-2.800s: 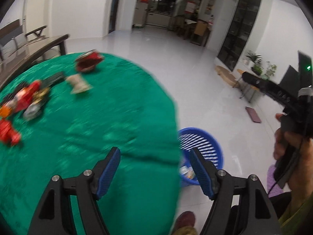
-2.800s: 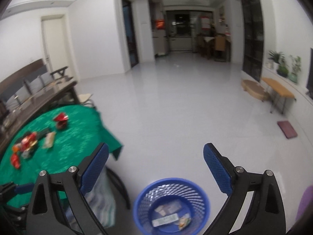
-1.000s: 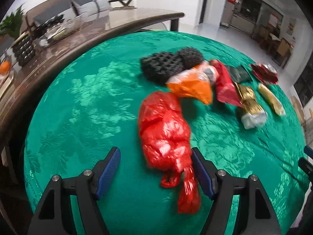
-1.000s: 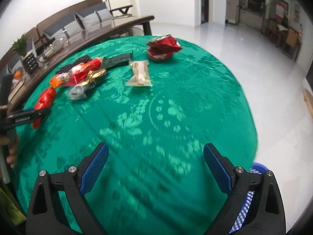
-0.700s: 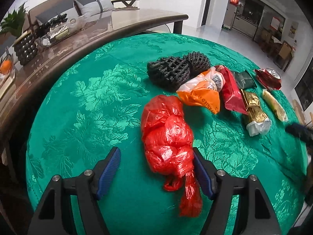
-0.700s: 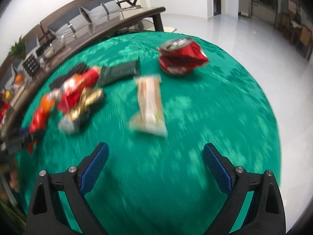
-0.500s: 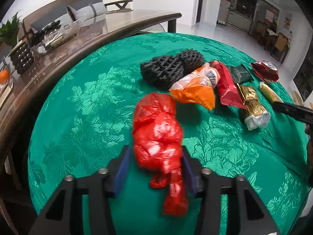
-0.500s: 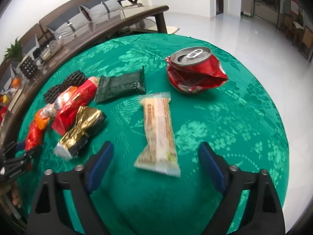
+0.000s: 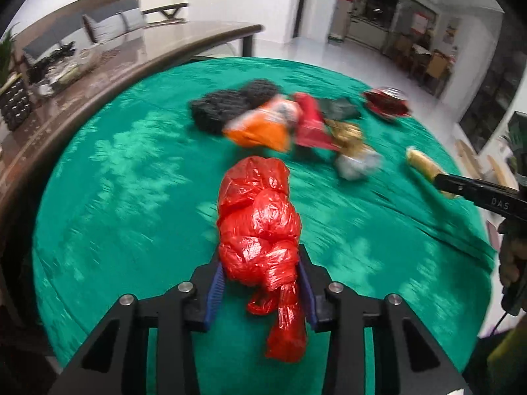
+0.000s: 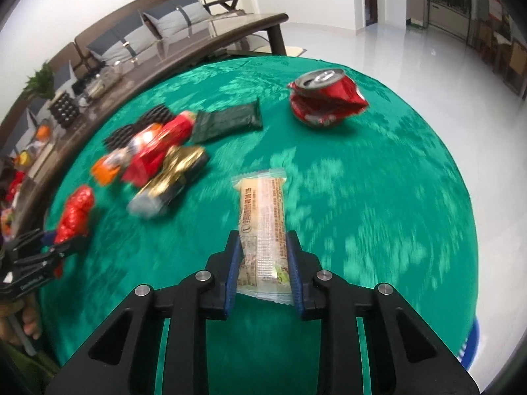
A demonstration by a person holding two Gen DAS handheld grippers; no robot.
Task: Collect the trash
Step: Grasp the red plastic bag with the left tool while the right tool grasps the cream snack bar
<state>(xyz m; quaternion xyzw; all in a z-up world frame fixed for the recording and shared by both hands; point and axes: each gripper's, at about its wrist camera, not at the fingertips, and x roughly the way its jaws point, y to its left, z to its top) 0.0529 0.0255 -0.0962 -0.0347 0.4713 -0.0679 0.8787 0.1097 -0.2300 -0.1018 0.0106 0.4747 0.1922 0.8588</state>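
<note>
On the round green-clothed table [image 9: 115, 197], a knotted red plastic bag [image 9: 260, 217] sits between the blue pads of my left gripper [image 9: 260, 263], which press on its lower part. My right gripper [image 10: 263, 243] has its jaws closing, and both pads touch the sides of a pale snack bar wrapper [image 10: 262, 204] between them. The right wrist view also shows the red bag [image 10: 74, 214] at the far left. In the left wrist view the right gripper's tip [image 9: 461, 186] reaches over the snack bar [image 9: 421, 164].
More litter lies at the back: a crushed red can [image 10: 324, 98], a dark green wrapper [image 10: 227, 121], a gold wrapper [image 10: 171, 177], a red packet [image 10: 158, 148], an orange packet [image 10: 108, 168] and black mesh [image 10: 138, 128]. A blue basket's rim [image 10: 472, 339] shows below the table's right edge. A long brown table [image 9: 98, 75] curves behind.
Both grippers came from over the basket to the table. The left one closed on the red bag. The right one moved up to the snack bar and narrowed its jaws onto it.
</note>
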